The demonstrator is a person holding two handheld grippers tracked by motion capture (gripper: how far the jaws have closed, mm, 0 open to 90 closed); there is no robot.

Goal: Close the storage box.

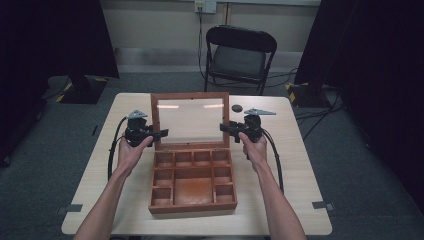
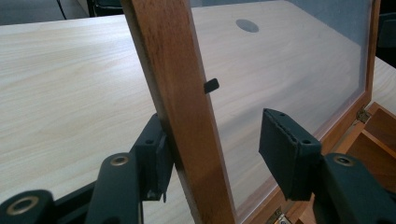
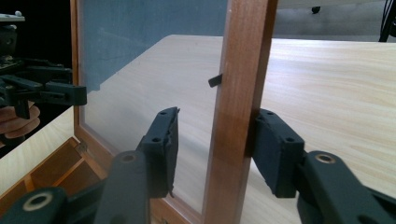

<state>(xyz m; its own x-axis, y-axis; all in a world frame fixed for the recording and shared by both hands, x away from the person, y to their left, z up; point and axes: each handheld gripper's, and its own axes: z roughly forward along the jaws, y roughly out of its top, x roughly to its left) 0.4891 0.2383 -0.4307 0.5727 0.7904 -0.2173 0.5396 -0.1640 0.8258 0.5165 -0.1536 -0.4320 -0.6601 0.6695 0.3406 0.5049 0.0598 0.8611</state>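
Wooden glass-paned lid (image 1: 190,120) upright; left claw (image 1: 161,133), right claw (image 1: 226,127) straddle frame, unclamped.

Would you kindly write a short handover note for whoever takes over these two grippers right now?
Left gripper: open, straddling the lid's left rail; outer pad touches the wood, inner pad stands off over the glass.
Right gripper: open, the same on the right rail.
Box: mid-table, lid upright, compartments look empty.
Done: lid is raised.
Left: probably clamp both rails and lower the lid, or let go.
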